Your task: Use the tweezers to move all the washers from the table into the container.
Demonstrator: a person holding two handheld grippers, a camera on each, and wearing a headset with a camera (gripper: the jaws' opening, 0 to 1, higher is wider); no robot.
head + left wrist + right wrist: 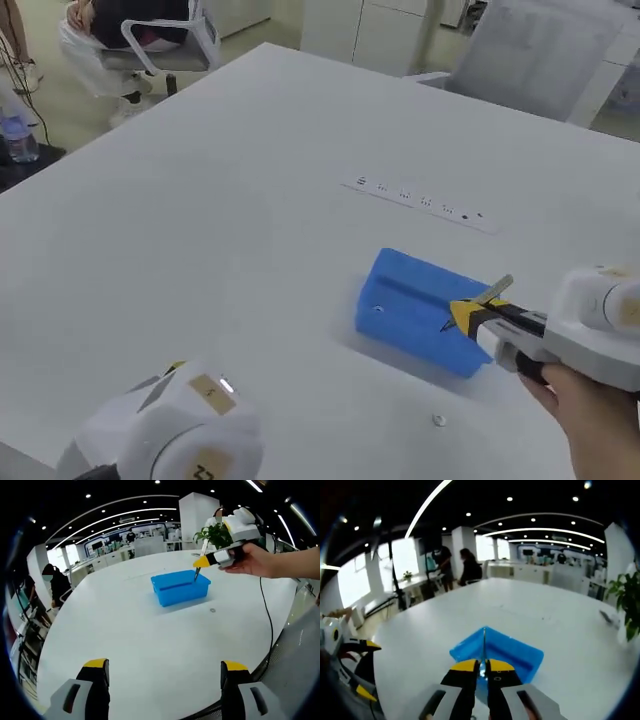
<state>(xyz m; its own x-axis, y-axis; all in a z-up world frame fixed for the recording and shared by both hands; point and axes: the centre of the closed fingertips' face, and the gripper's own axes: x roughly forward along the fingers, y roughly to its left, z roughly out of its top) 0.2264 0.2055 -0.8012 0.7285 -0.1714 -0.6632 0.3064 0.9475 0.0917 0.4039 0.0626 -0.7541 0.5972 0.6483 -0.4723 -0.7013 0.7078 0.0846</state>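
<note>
1. Over the blue container [400, 335], the right gripper [480, 666] has its fingers clamped on the tweezers [484, 640].
2. The tweezers' tips should probably open low inside.
3. One washer [438, 419] lies on the worktop [250, 250] nearby; the left gripper [165, 665] has its fingers apart.

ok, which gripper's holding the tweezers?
The right gripper, shut on the tweezers over the blue container; the left gripper is open and holds nothing.
</note>
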